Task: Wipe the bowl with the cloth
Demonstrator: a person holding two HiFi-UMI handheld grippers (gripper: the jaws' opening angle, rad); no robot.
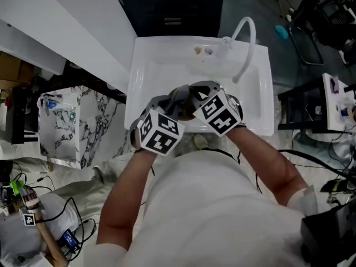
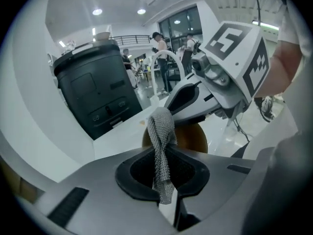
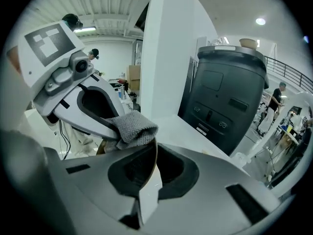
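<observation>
Left gripper view shows the left gripper clamped on a twisted strip of grey cloth, which rises from between the jaws and meets the brown bowl just behind it. The right gripper is closed on the bowl's thin rim, which runs edge-on between its jaws, with a bunch of cloth lying against that rim just above the grip.

From the head view, both grippers are crowded together over the front edge of the white sink, well short of the tap at the back right corner. The bowl itself is almost entirely hidden beneath them there.

The weak point, as I judge it, is the hold on the bowl. Only a narrow bite of rim is pinched, so a firm push with the cloth could lever the bowl round in the jaws or pull it free, dropping it into the sink. The cloth is held by a thin twist, so dragging it hard could slide it out. The two grippers are also close enough to knock together.
</observation>
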